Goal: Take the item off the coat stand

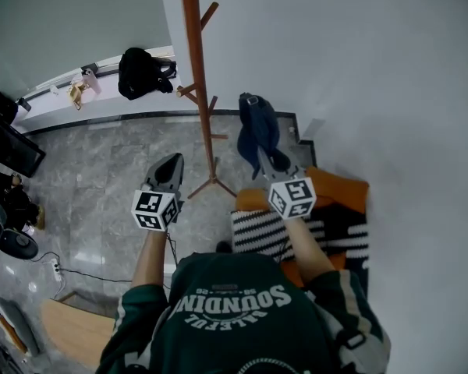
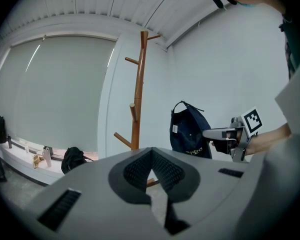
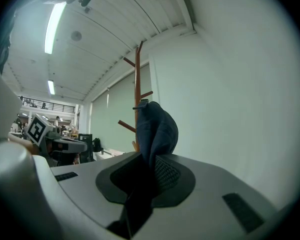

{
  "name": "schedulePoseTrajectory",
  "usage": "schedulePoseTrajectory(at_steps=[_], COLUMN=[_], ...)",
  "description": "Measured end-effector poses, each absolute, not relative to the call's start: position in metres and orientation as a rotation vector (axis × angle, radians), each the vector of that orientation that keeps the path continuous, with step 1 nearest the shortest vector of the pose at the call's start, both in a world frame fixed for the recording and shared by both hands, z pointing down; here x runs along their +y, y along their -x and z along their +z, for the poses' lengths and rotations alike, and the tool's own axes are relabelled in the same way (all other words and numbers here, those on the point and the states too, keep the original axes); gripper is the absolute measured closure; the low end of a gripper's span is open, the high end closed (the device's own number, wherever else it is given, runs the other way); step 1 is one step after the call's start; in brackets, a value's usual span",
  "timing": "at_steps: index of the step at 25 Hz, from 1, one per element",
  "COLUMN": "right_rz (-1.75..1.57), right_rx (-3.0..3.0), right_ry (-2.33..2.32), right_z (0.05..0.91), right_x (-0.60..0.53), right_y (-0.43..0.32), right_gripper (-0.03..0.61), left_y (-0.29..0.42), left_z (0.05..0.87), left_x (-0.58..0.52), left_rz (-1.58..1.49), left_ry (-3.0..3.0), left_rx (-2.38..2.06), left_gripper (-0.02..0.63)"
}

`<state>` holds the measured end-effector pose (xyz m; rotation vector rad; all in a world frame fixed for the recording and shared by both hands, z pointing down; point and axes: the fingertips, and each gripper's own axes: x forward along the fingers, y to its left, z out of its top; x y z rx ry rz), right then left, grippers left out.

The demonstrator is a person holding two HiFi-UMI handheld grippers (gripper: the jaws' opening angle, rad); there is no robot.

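Note:
A tall wooden coat stand (image 1: 196,76) rises from the grey floor beside the white wall. A navy cap (image 1: 257,127) hangs to the right of the stand, apart from its pegs, with my right gripper (image 1: 261,156) shut on its lower edge. In the right gripper view the cap's (image 3: 157,129) cloth runs down between the pads. The left gripper view shows the cap (image 2: 189,134) held out by the right gripper (image 2: 207,133), the stand (image 2: 138,94) to its left. My left gripper (image 1: 171,160) is shut and empty, left of the stand's base.
A black bag (image 1: 143,72) sits on the window ledge at the back. An orange and black-and-white striped cloth heap (image 1: 327,216) lies by the wall under my right arm. Black equipment (image 1: 12,146) and cables line the left side; a wooden board (image 1: 70,329) lies lower left.

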<state>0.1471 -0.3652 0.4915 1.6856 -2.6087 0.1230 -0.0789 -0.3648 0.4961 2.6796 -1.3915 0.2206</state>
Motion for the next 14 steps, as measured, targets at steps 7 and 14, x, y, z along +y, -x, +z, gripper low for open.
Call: schedulePoseTrajectory(at_steps=[7,14], right_rz=[0.117,0.102], right_rx=[-2.63,-2.646], right_ry=[-1.667,-1.641], right_z=[0.492,0.491], right_x=[-0.358,-0.351], right_y=[-0.138,-0.131], right_gripper=[0.528,0.528], left_y=[0.078,0.081], left_z=[0.493,0.496], left_x=[-0.36,-0.355], left_rz=[0.214,0.22], left_ry=[-2.688,-2.68], left_rx=[-1.396,-1.402], left_gripper=[0.613,0.614])
